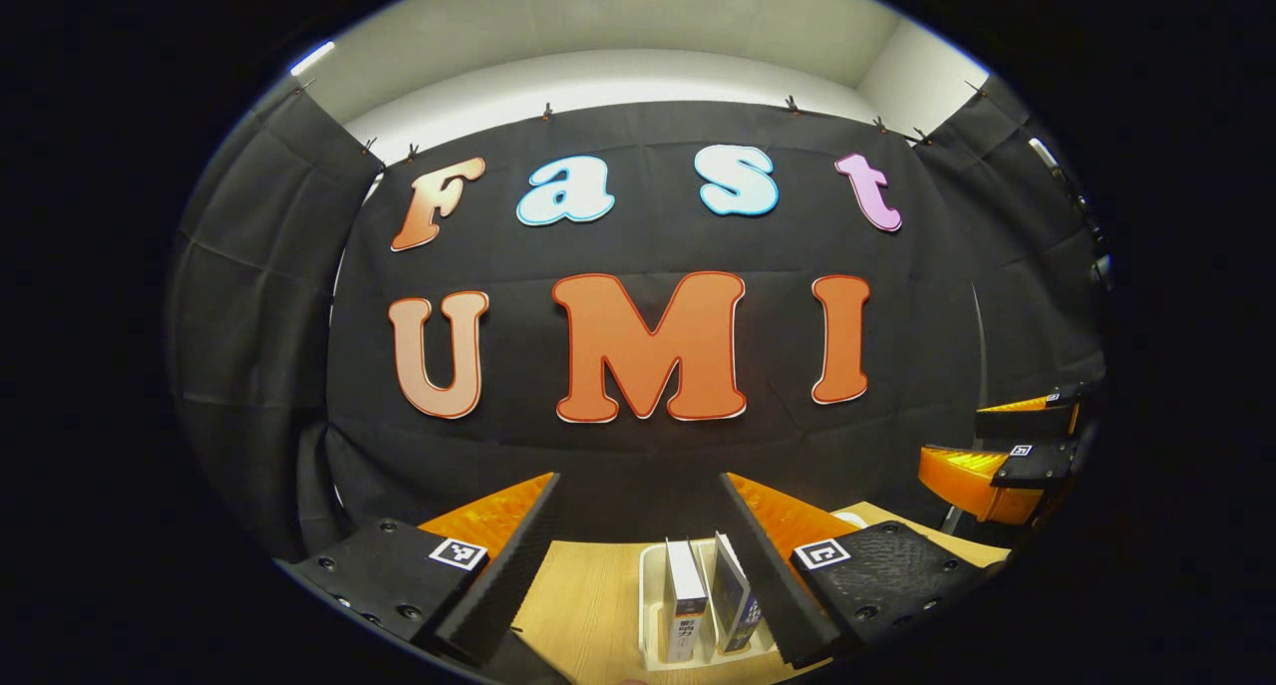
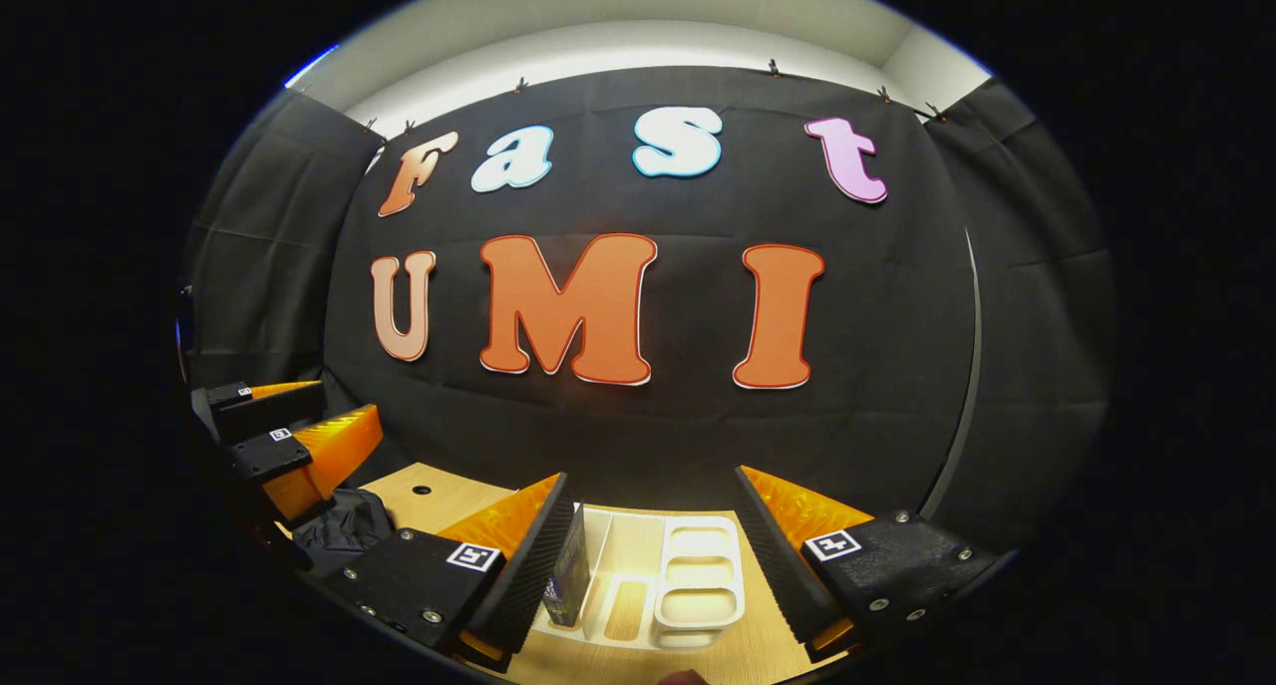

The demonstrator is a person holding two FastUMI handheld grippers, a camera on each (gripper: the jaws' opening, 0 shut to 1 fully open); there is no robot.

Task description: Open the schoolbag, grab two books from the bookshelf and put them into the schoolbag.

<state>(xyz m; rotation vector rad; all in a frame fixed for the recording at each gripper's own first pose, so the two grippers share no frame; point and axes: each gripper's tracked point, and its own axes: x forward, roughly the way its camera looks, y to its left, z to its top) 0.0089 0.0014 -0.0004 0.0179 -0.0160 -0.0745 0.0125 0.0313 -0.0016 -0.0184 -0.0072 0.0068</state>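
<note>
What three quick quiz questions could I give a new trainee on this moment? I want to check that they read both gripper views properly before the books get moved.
1. True or false: in the left gripper view, two books stand upright in the white bookshelf, between the open fingers of the left gripper.
2. In the right gripper view, the dark bag lies to which side of the right gripper: A left, B right, C straight ahead?
3. Fill in: the bookshelf stands on a ____ table.

Key: 1 true; 2 A; 3 wooden.
</note>
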